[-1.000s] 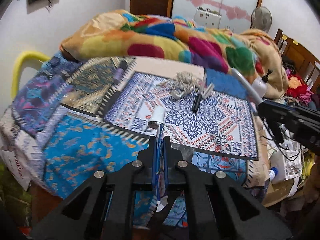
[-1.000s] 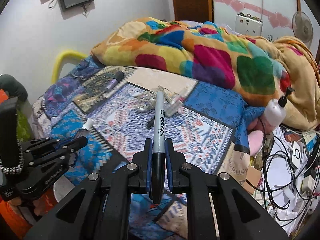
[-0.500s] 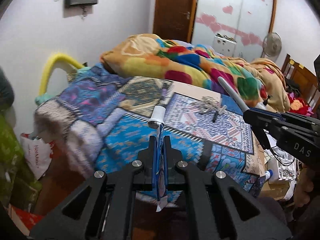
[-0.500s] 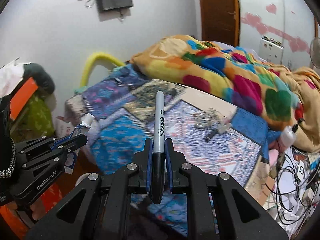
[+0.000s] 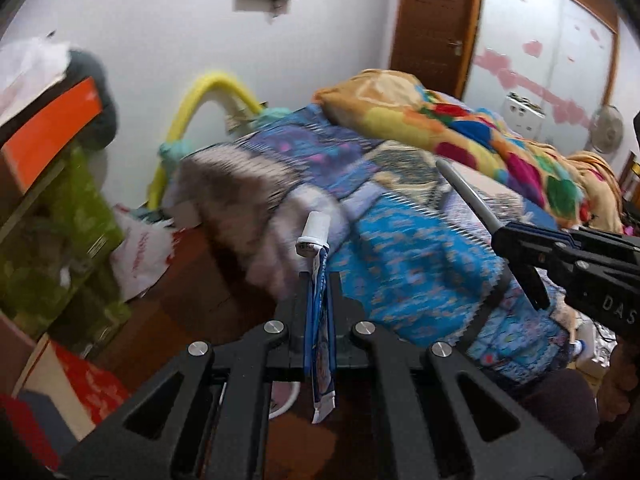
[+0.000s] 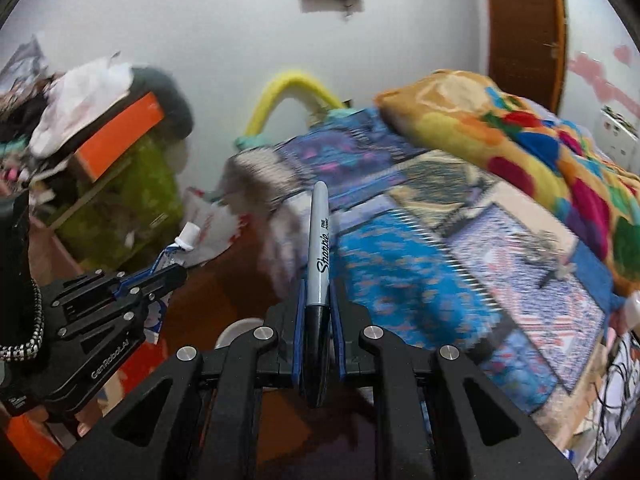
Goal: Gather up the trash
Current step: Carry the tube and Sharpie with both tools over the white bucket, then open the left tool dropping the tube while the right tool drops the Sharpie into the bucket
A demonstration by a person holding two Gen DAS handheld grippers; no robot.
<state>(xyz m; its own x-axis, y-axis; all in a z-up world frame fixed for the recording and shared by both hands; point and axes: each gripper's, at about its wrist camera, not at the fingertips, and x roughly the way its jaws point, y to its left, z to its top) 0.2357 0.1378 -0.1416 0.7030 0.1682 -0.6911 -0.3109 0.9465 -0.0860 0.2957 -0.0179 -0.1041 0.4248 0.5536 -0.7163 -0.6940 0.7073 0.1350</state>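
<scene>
Left hand-held gripper [image 5: 317, 280]: clenched on a flattened toothpaste tube [image 5: 319, 320]. The tube stands upright between the jaws, white cap [image 5: 314, 229] poking out beyond the fingertips, crimped tail hanging out below them toward the camera. In the right wrist view the same gripper shows at the left edge, tube tip and cap sticking out past its tip.

Right hand-held gripper [image 6: 317, 300]: clenched on a black marker [image 6: 318, 280]. Marker lies along the line of the fingers, its dark end back between the blue pads [image 6: 298, 336], the grey lettered barrel running forward and up well past the fingertips. In the left wrist view this gripper enters from the right edge, marker barrel slanting up and to the left.

Both items are held in the air, clear of the bed [image 5: 420, 272].

Beyond the grippers: the bed's patchwork blue cover, blurred; a bright multicoloured blanket [image 6: 520, 128] bunched at its far side. A yellow curved tube [image 5: 200, 96] stands at the bed's corner against the white wall. To the left, a cluttered shelf with an orange box [image 6: 116, 136] and green material under it. A white plastic bag [image 5: 138, 248] sits on the brown floor beside the bed. A wooden door [image 5: 436, 20] is at the back.
</scene>
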